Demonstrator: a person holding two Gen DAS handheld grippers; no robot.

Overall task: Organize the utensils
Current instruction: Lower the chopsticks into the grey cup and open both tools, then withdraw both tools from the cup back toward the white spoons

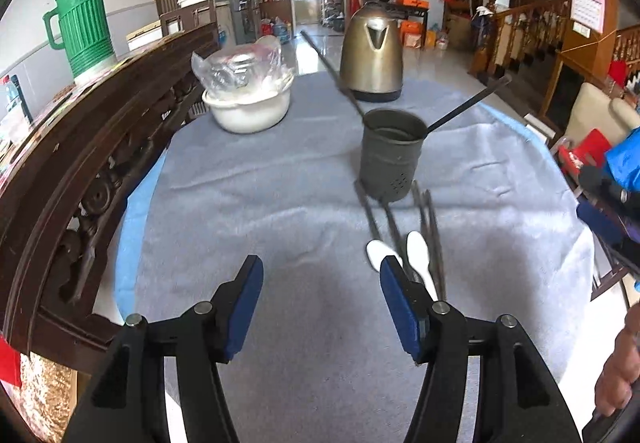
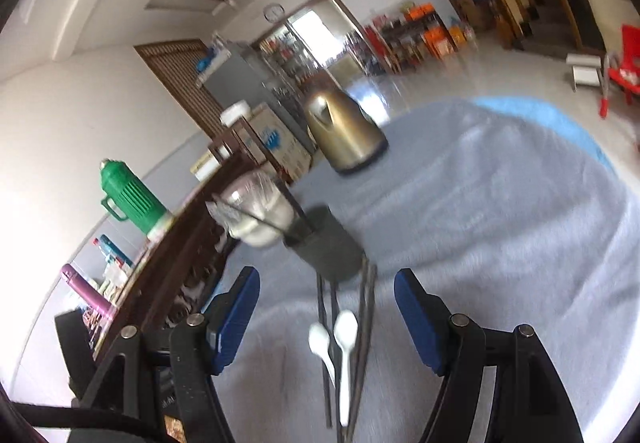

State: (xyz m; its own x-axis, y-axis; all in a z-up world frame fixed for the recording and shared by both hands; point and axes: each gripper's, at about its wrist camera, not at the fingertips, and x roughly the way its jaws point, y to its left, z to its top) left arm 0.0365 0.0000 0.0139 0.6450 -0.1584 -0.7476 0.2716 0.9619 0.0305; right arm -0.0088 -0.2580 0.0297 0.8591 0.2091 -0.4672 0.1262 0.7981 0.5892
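Spoons (image 2: 345, 331) and chopsticks (image 2: 366, 323) at six o'clock of holder (image 2: 328, 243).
Light, slippery; pinch mid-handle. Both tongs (image 1: 320, 307) (image 2: 326, 317) gape, empty.

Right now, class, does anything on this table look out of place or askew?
Yes. Two white spoons and several dark chopsticks lie loose on the grey cloth in front of the utensil holder, not in it. Only two chopsticks are in the holder, splayed outward. Both grippers, left and right, are open and empty.
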